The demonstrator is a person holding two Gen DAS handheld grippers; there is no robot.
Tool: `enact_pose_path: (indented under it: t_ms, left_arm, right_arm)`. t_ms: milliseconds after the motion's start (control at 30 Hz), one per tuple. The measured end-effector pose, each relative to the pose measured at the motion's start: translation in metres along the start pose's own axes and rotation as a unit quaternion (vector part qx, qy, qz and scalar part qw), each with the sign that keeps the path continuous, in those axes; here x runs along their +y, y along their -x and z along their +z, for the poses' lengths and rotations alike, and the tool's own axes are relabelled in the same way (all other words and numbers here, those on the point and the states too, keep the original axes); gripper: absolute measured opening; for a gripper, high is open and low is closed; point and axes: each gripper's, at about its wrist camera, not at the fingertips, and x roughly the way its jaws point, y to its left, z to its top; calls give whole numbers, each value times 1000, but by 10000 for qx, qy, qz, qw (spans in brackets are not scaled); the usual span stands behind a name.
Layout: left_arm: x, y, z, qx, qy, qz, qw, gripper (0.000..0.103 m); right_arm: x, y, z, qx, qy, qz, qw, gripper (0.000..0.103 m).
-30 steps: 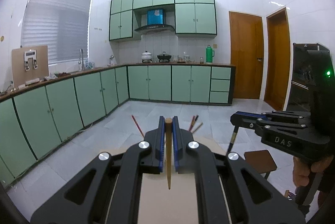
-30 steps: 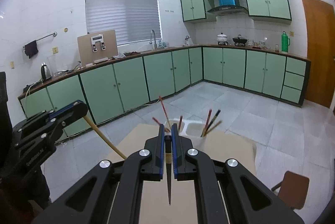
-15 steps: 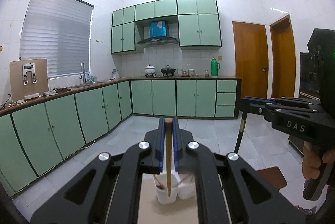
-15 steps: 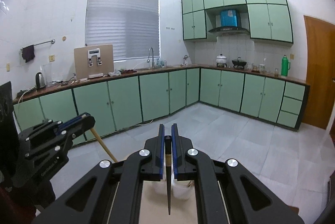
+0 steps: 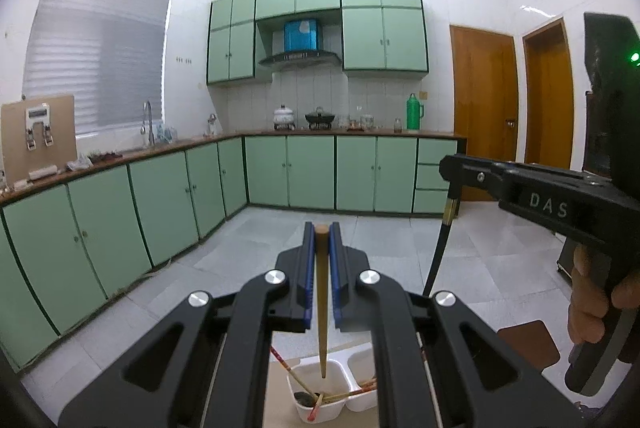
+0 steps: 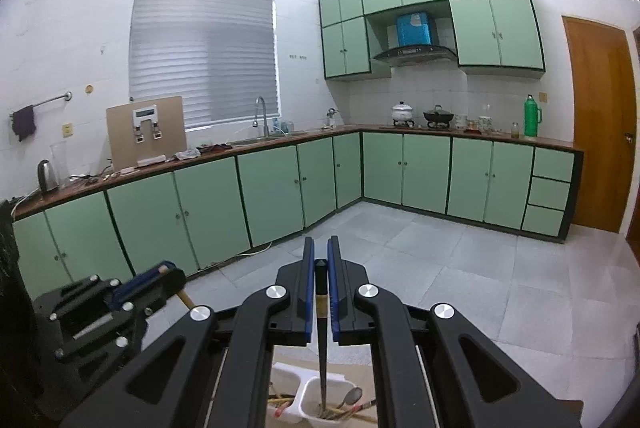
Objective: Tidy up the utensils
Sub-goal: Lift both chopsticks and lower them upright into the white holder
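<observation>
Clamping a tapered wooden chopstick (image 5: 321, 292), left fingers (image 5: 307, 268) match right ones (pinching a black chopstick (image 6: 321, 340)).

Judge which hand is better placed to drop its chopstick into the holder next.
Marginally the left. Its wooden chopstick hangs tip-down over a holder compartment. The right's black chopstick hangs over another compartment, so it is close.

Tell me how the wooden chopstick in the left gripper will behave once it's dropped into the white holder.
The wooden chopstick looks thin, stiff and probably light, hanging straight in the left gripper. Being long, it would likely lean against the white holder rim, like those already inside. Its slim taper could let it slip if the grip loosens.
</observation>
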Motion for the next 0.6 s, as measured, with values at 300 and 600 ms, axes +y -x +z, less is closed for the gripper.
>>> enact_pose_path:
  t_ms: [300, 600]
  left_arm:
    - [16, -57, -37, 523, 148, -36, 9985, 6]
    - [26, -81, -60, 815, 187, -74, 9965, 6]
  right_arm:
    - [-11, -48, -42, 489, -88, 13, 9988, 6]
    - [-7, -68, -72, 821, 14, 63, 9966, 6]
